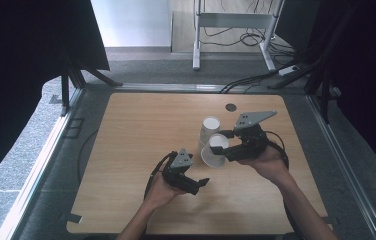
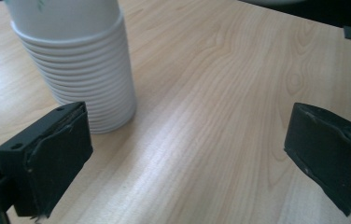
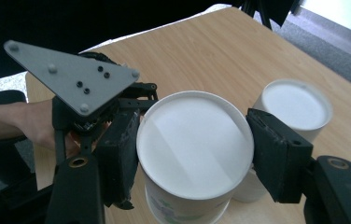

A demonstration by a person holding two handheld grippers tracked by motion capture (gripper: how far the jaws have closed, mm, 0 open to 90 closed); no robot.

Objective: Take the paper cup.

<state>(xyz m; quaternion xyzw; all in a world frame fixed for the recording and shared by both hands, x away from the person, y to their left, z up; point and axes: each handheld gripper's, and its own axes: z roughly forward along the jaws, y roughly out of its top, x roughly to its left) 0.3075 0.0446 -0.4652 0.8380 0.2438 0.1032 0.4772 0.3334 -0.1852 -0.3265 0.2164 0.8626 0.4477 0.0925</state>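
An upside-down stack of white paper cups stands on the wooden table, right of centre. In the left gripper view the stack sits at the upper left, its many rims resting on the wood. My right gripper is shut on a single white paper cup, held tilted just in front of the stack. In the right gripper view that cup has its flat bottom facing the camera between both pads, with the stack behind. My left gripper is open and holds nothing, hovering low nearer the front; its pads stand wide.
A small dark round hole marks the table's far side. Beyond the table stand a metal desk frame and floor cables. Black curtains hang at both sides. The left hand's grey plate is close beside the held cup.
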